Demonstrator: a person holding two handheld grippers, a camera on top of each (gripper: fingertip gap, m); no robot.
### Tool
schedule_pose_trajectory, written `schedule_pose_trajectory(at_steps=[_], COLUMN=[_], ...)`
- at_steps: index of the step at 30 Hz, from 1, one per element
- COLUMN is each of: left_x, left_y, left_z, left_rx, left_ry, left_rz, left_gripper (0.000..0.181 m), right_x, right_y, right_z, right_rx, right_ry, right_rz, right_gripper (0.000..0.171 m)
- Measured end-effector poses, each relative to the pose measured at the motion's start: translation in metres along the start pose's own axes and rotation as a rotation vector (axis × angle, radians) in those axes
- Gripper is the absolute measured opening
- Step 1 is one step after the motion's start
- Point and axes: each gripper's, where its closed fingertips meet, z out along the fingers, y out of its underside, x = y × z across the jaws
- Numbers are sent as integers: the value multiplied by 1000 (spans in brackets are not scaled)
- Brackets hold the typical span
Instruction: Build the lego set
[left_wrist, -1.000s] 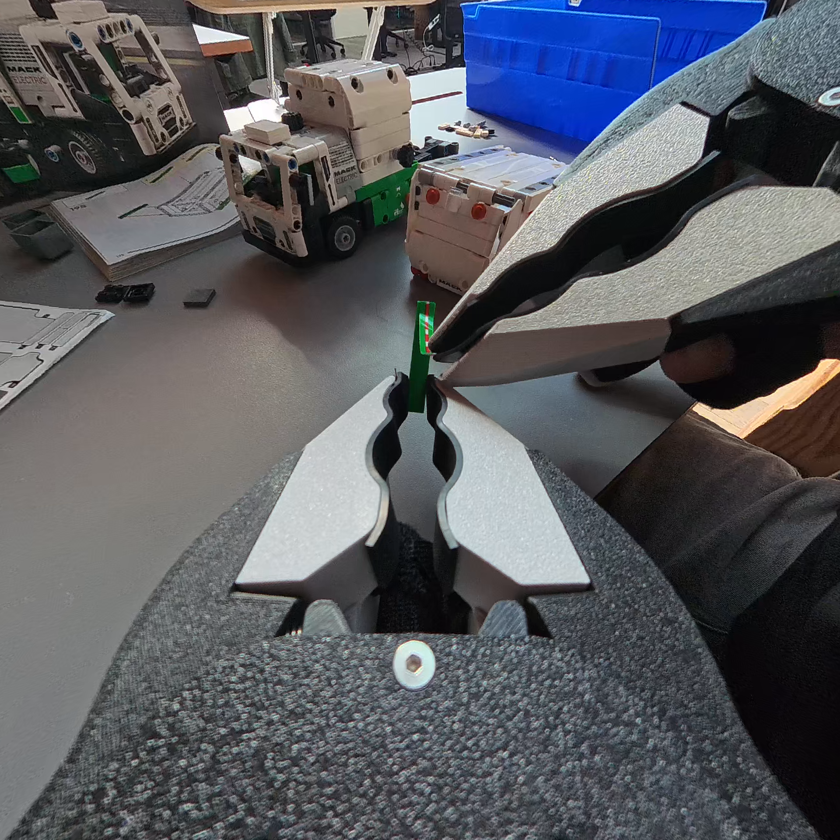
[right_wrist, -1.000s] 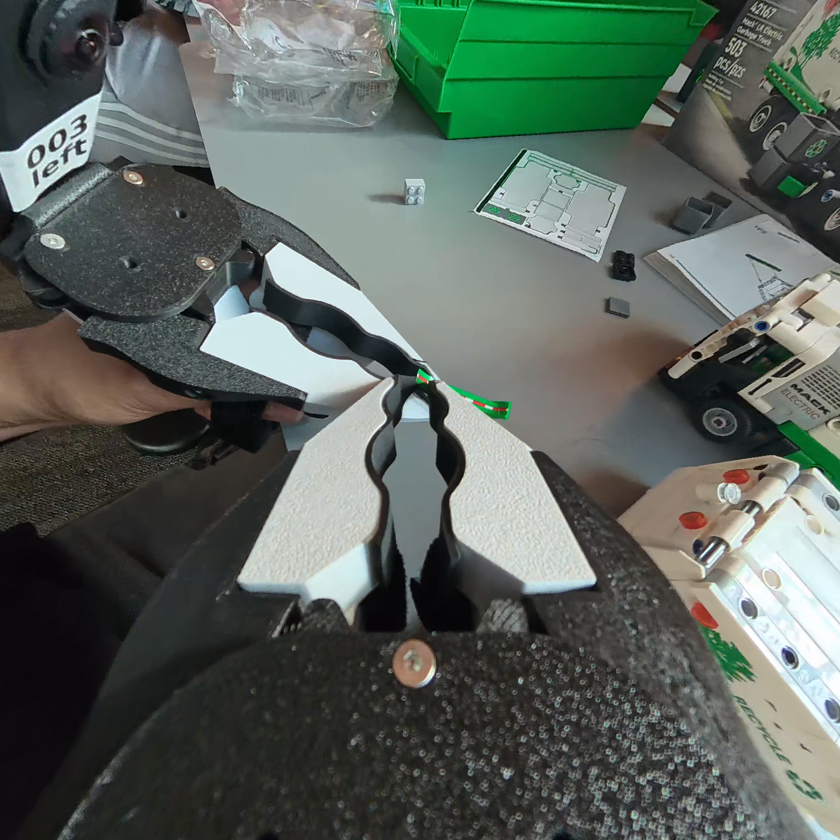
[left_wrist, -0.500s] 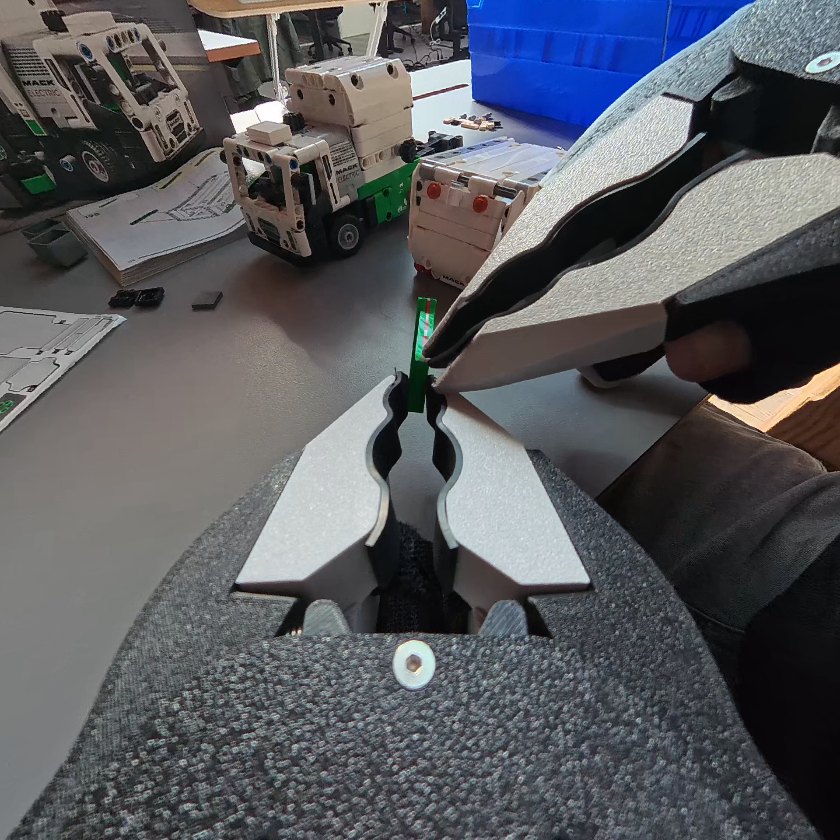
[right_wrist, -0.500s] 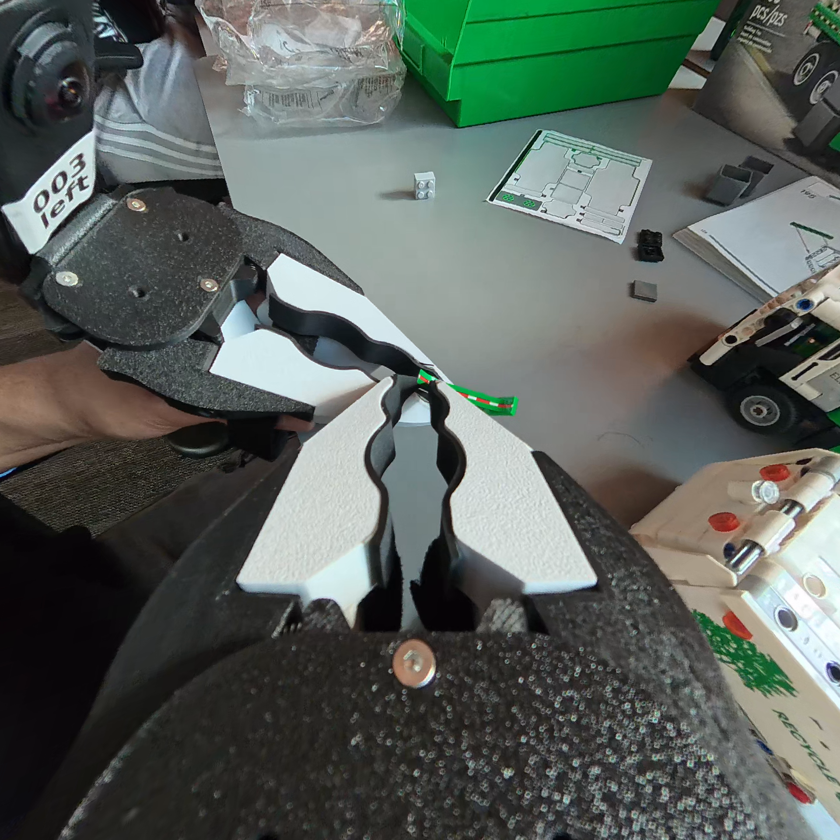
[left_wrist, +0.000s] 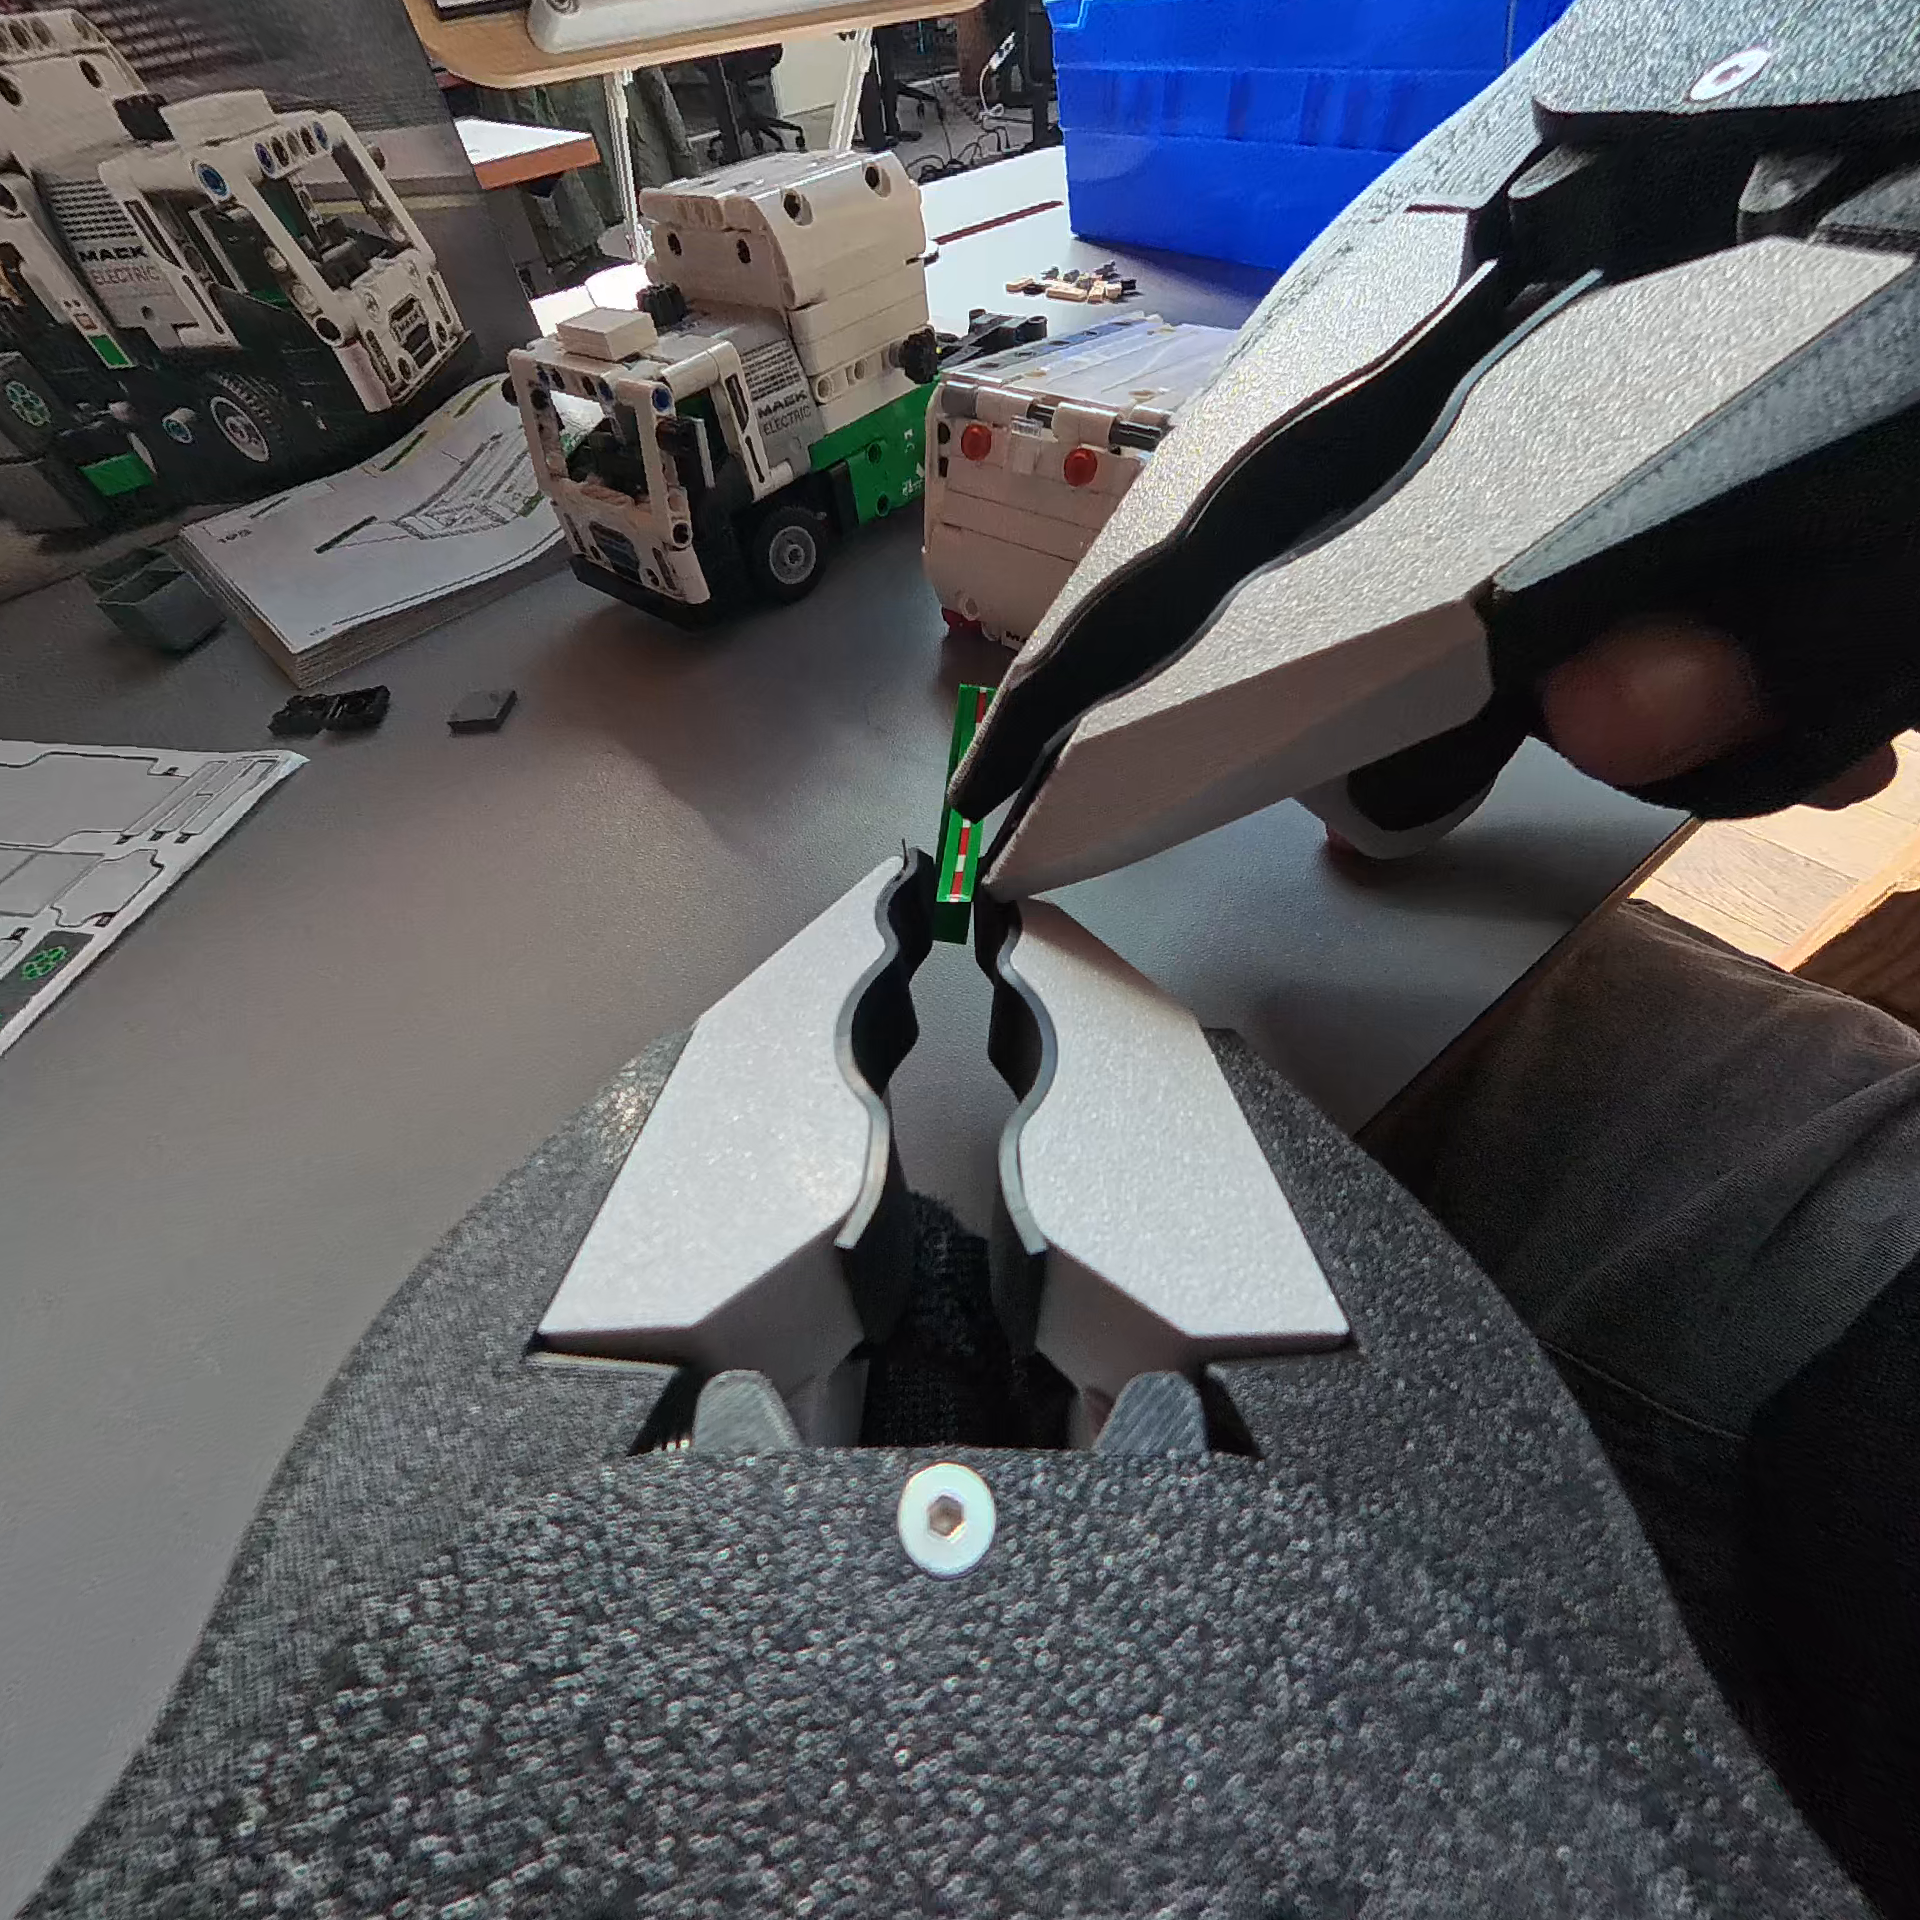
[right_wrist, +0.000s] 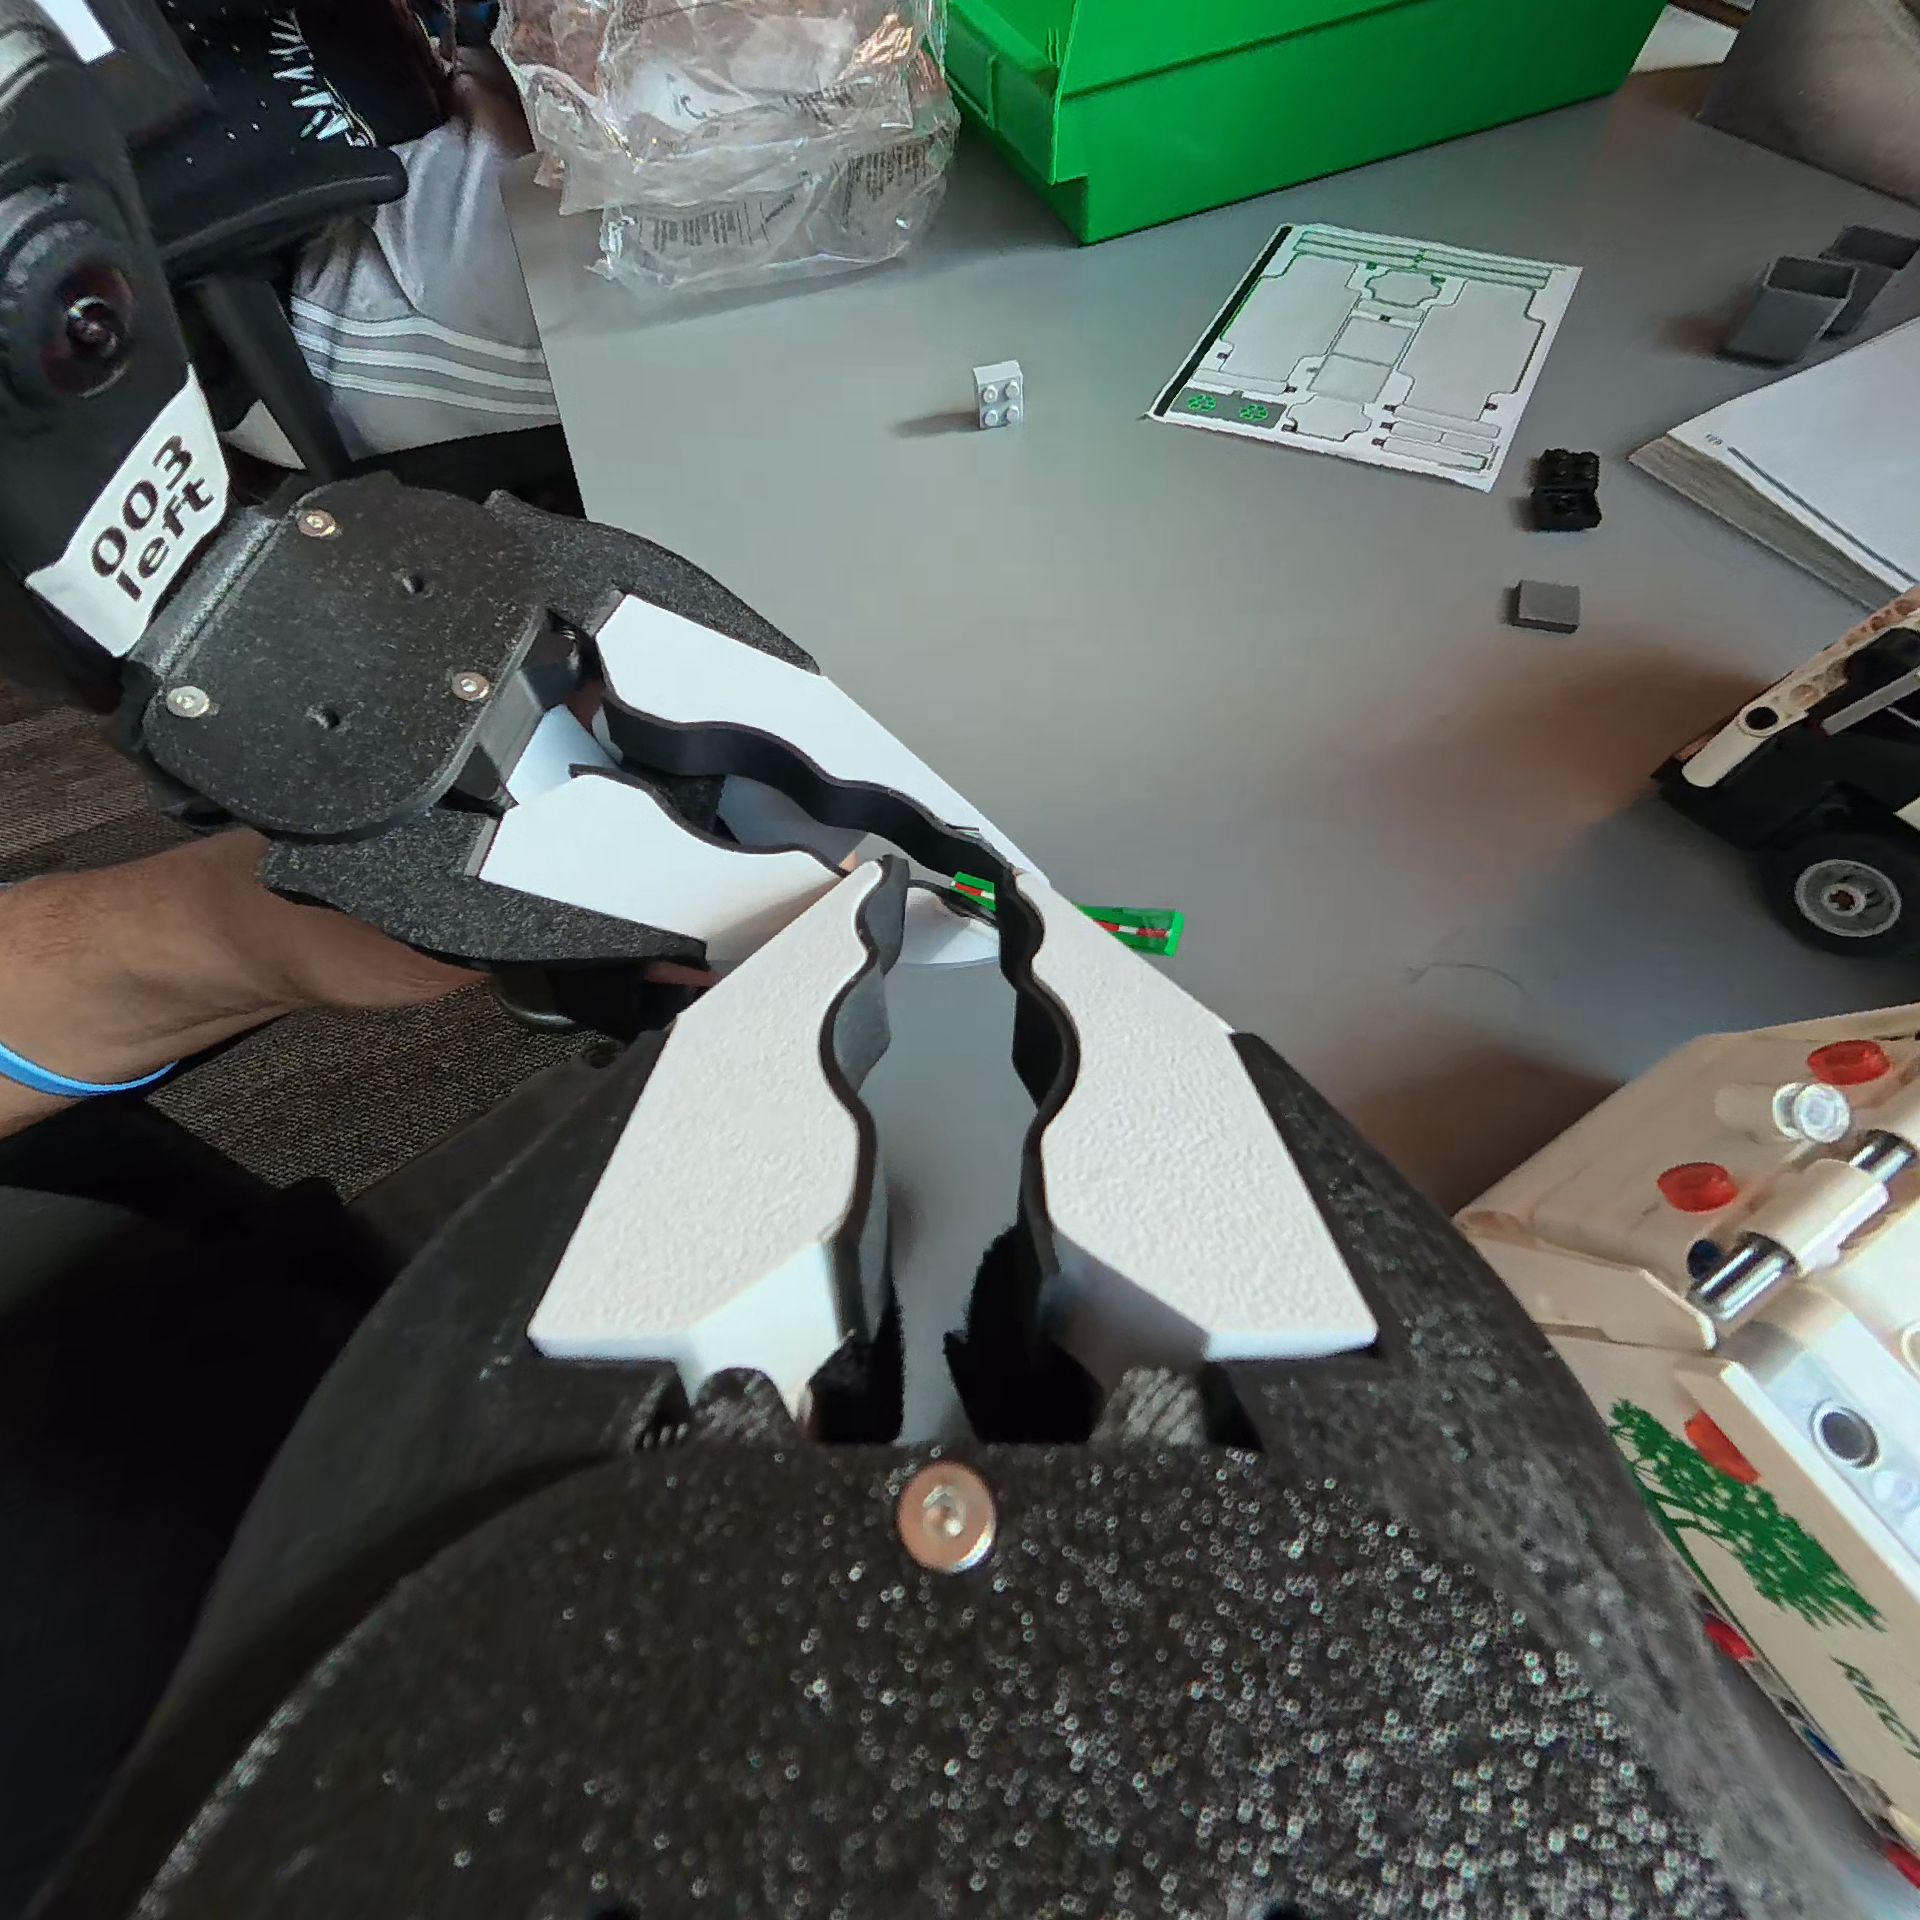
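Observation:
My left gripper is shut on the near end of a thin green piece with a red and white striped sticker, held above the grey table. My right gripper comes in from the right. Its jaws are a narrow gap apart and its tips touch the piece just beyond my left fingertips. In the right wrist view the right gripper hides the middle of the piece, and the left gripper reaches in from the left. The white and green truck cab and the white truck body stand behind.
An instruction booklet, the set's box and a sticker sheet lie at the left. A grey brick, a black part and a dark tile are loose. A green bin, plastic bags and a blue bin stand farther off. The dark tile is about 20 cm from both grippers' fingertips. Seen from the left wrist view as well.
Both grippers stay at the green piece with the same hold. The pair has drifted slightly, and the right wrist view has turned a little toward the left side of the table.

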Motion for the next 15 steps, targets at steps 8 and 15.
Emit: schedule_pose_trajectory(at_steps=[8,15], left_x=[-1,-3], left_y=[-1,-10], left_z=[0,-7], left_rx=[5,93], left_ry=[-2,-3], left_rz=[-4,-34], left_gripper=[6,6], right_x=[-1,35], right_y=[-17,-7], right_z=[-16,-24], right_rx=[128,146], right_ry=[-34,34], right_rz=[57,265], right_gripper=[27,33])
